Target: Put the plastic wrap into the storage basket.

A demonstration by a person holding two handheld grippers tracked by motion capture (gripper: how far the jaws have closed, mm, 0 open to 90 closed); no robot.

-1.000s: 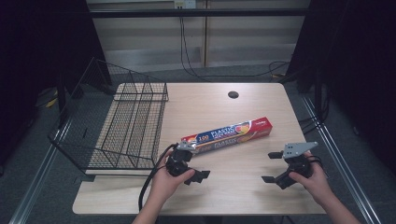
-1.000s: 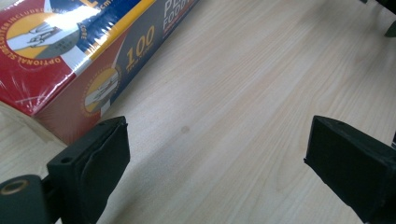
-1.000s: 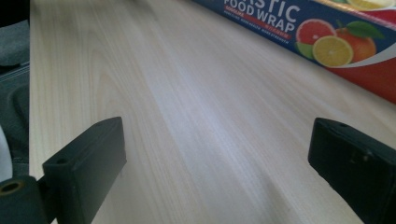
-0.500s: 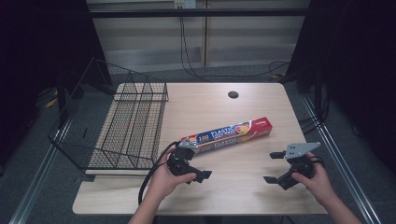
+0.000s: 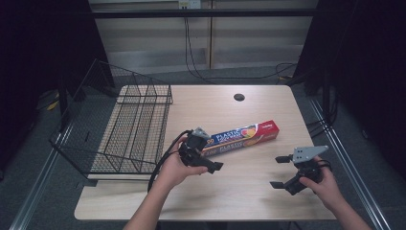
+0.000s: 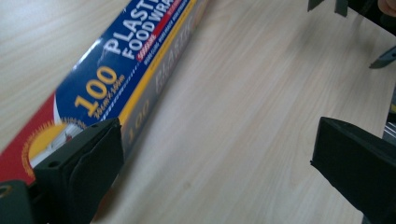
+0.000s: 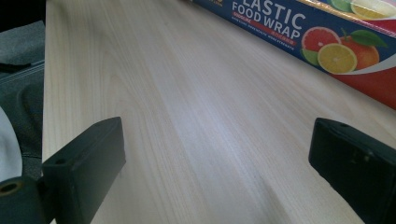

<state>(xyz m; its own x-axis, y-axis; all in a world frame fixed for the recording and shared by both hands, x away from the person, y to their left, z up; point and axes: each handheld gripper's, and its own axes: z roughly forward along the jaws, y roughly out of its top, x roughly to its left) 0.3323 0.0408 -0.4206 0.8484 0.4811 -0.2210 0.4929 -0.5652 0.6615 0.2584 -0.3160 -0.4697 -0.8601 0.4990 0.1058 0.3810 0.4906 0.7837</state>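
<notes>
Honestly, the left claw (image 5: 210,160), wide open and empty beside the box of plastic wrap (image 5: 242,138), could shove it away; the right claw (image 5: 282,171) gapes empty too.

High view sits above the person's edge, looking forward and down over the whole table (image 5: 249,191). Both gripper views ride low and close, looking along their own jaws. All three share the plastic wrap box (image 5: 242,138) (image 6: 116,79) (image 7: 327,42), at 12 o'clock of table centre.
</notes>
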